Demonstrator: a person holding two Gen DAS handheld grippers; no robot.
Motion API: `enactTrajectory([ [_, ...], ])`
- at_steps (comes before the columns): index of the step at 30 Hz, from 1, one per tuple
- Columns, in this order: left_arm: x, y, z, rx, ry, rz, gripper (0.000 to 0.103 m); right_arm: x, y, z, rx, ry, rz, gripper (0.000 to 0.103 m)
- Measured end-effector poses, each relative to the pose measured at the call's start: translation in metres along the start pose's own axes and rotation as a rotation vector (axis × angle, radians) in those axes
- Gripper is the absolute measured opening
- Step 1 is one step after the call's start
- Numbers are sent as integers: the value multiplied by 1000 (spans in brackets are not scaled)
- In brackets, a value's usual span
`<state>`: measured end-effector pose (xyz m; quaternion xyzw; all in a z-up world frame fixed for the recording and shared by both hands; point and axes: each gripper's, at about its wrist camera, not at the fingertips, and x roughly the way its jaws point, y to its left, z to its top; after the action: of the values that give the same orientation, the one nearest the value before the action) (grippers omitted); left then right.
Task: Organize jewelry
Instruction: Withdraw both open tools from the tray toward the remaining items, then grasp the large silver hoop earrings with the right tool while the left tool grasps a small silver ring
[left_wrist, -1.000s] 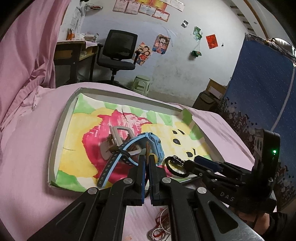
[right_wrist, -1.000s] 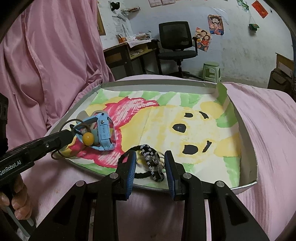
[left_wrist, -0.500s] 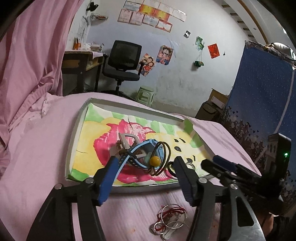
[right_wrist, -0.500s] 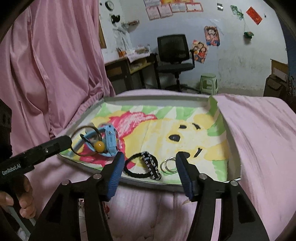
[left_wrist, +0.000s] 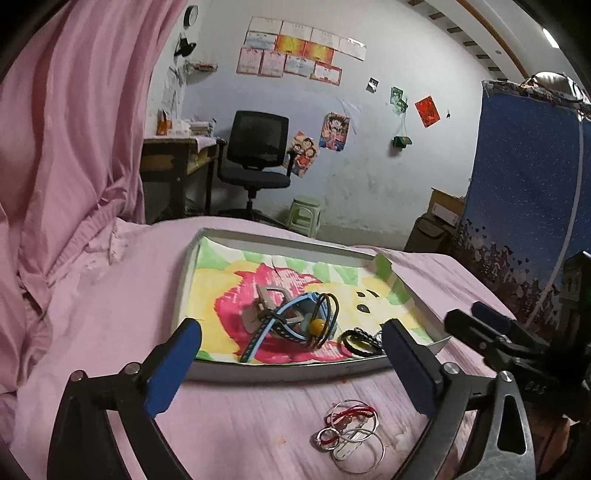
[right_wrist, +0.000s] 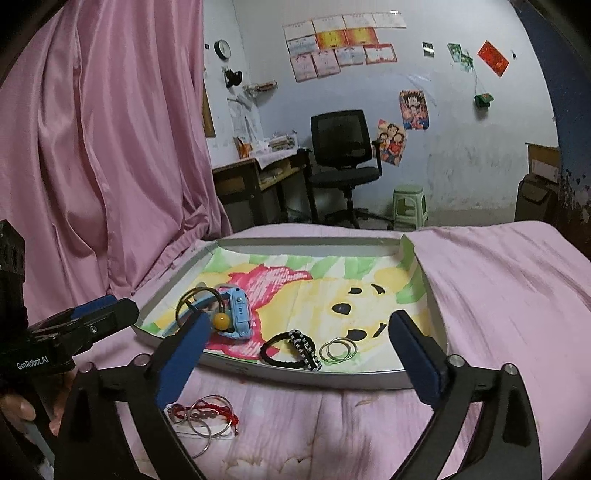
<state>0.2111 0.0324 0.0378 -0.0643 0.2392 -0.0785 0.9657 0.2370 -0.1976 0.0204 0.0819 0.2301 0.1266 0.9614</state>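
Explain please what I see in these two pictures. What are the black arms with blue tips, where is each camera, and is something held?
There is no robot: a person holds one hand-held gripper in each hand, with a camera on each looking forward along its two fingers. One picture comes from the left gripper, the other from the right gripper. Both have their jaws opening, with nothing between them.

In front, on a pink bedcover, lies a shallow tray lined with a coloured drawing. In it are a blue watch, a black braided bracelet and thin metal rings. Outside, near the grippers, lie a red string bracelet and more wire rings.
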Motion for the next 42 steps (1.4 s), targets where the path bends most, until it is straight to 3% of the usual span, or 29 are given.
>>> enactTrajectory([
  [12, -37, -4, -12, 38, -48, 32, 102, -38, 8, -6, -22, -81, -7, 102],
  [20, -49, -1, -24, 33, -25, 40, 102, -57, 10, -15, -50, -88, -7, 102],
  [42, -25, 12, -45, 2, 212, -41, 99, -37, 10, -45, -90, 123, 50, 101],
])
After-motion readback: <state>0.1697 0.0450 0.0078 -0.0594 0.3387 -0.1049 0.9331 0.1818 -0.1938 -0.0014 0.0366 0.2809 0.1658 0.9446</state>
